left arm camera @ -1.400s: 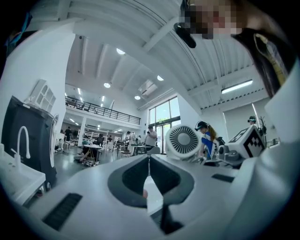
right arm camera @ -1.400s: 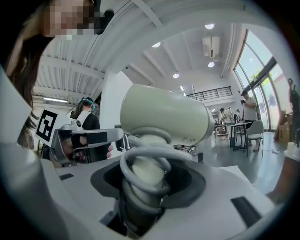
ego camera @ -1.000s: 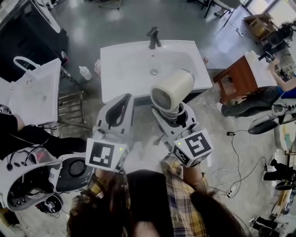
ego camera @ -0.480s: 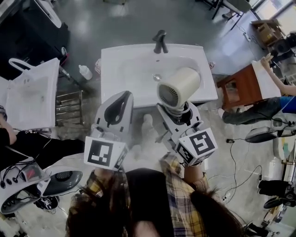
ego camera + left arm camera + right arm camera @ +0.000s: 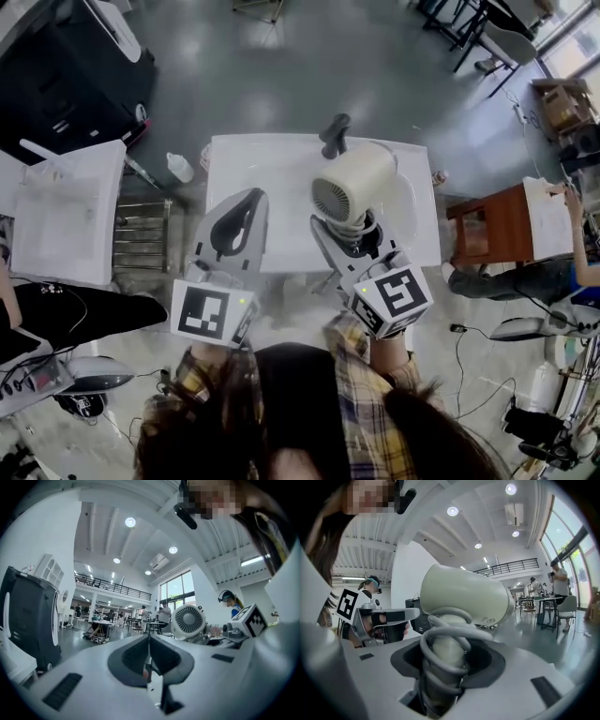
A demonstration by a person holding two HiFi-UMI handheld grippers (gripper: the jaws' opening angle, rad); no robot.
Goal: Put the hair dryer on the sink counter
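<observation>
A cream hair dryer [image 5: 352, 190] with its cord coiled round the handle stands upright in my right gripper [image 5: 349, 234], which is shut on the handle. It hangs above the white sink counter [image 5: 262, 178], in front of the dark faucet [image 5: 335, 134]. In the right gripper view the hair dryer [image 5: 464, 599] fills the middle, with the jaws of my right gripper [image 5: 443, 653] closed round the coiled handle. My left gripper [image 5: 246, 202] hovers over the counter's left half, shut and empty. The left gripper view shows that left gripper [image 5: 149, 644] with its jaws together, and the hair dryer [image 5: 188, 621] to the right.
A second white sink unit [image 5: 61, 211] stands at the left beside a metal rack [image 5: 141, 234]. A small bottle [image 5: 180, 167] sits on the floor by the counter. A wooden cabinet [image 5: 492, 230] and a person [image 5: 562, 272] are at the right. Cables lie on the floor.
Both grippers and the hair dryer have moved forward toward the sink; the hair dryer now hangs over the counter instead of in front of its near edge. The grips look the same.
</observation>
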